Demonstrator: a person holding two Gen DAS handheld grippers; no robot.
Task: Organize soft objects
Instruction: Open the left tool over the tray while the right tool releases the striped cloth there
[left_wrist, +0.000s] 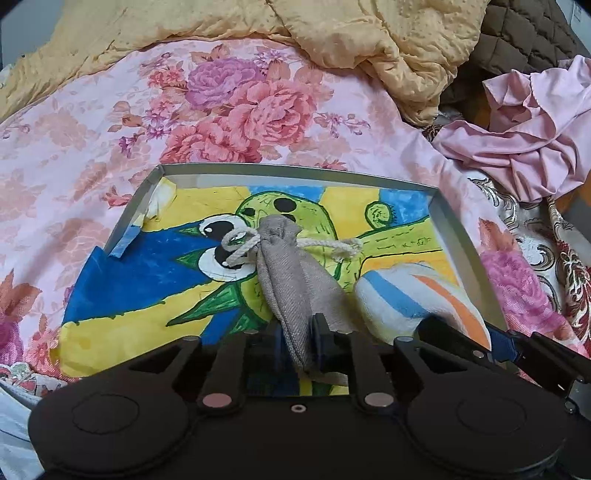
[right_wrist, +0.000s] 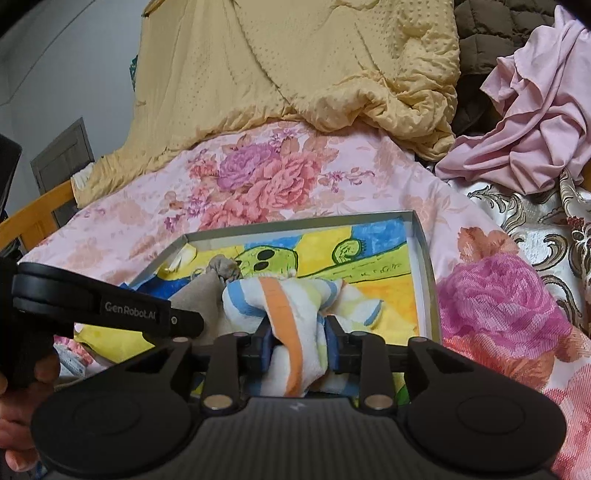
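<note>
A shallow grey tray (left_wrist: 295, 170) with a bright cartoon drawing on its floor lies on the floral bedspread; it also shows in the right wrist view (right_wrist: 424, 254). My left gripper (left_wrist: 300, 341) is shut on a grey drawstring pouch (left_wrist: 291, 266), which lies over the tray's middle with its white cord (left_wrist: 240, 247) at the far end. My right gripper (right_wrist: 299, 341) is shut on a rolled white cloth with orange, blue and yellow stripes (right_wrist: 288, 306), held over the tray's right part. That cloth also shows in the left wrist view (left_wrist: 410, 299), and the pouch in the right wrist view (right_wrist: 221, 267).
A pink floral bedspread (left_wrist: 229, 107) covers the bed. A crumpled yellow quilt (left_wrist: 332, 29) lies behind it. A pink garment (left_wrist: 528, 136) and a brown quilted item (left_wrist: 524, 37) lie at the back right. A wooden bed rail (right_wrist: 40, 214) runs at the left.
</note>
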